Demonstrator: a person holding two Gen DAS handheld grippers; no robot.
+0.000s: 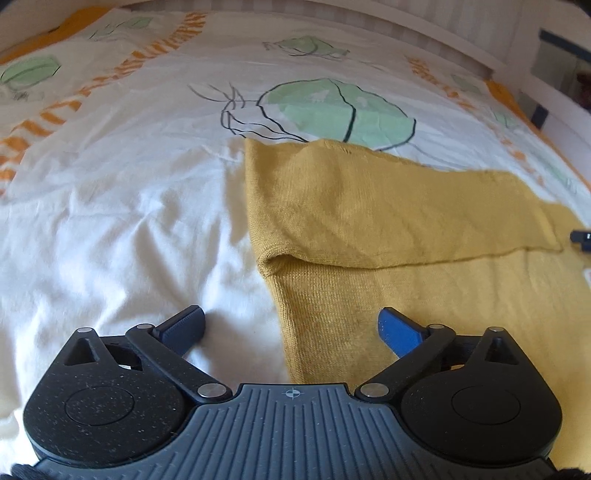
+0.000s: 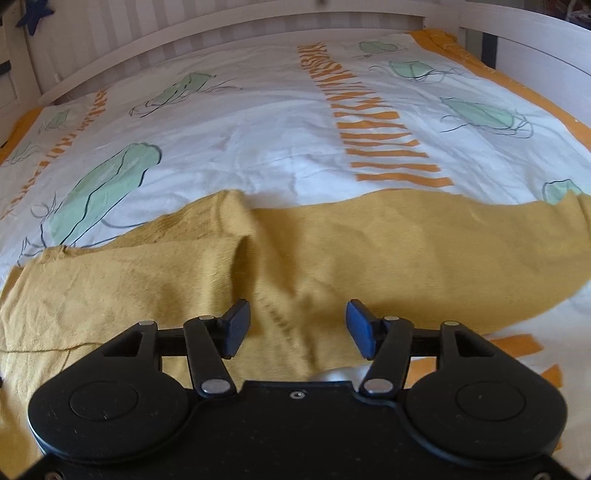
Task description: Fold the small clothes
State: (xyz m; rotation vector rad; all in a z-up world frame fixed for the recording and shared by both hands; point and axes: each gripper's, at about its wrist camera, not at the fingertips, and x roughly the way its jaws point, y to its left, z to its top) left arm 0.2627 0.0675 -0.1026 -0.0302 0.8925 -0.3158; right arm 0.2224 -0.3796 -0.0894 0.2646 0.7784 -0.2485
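Right wrist view: yellow garment point(image 2: 332, 251) motion-blurred, cropped left.

The bedspread point(image 2: 258, 147) lies bare from the yellow sweater point(image 2: 332, 251) to the far edge, where the headboard point(image 2: 221, 33) blocks passage; its left side is open too.

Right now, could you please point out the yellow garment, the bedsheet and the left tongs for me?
yellow garment point(image 1: 388, 206): left wrist view, on its folded-over flap.
bedsheet point(image 1: 129, 221): left wrist view, on bare white cloth.
left tongs point(image 1: 291, 325): left wrist view, midway between the fingertips.
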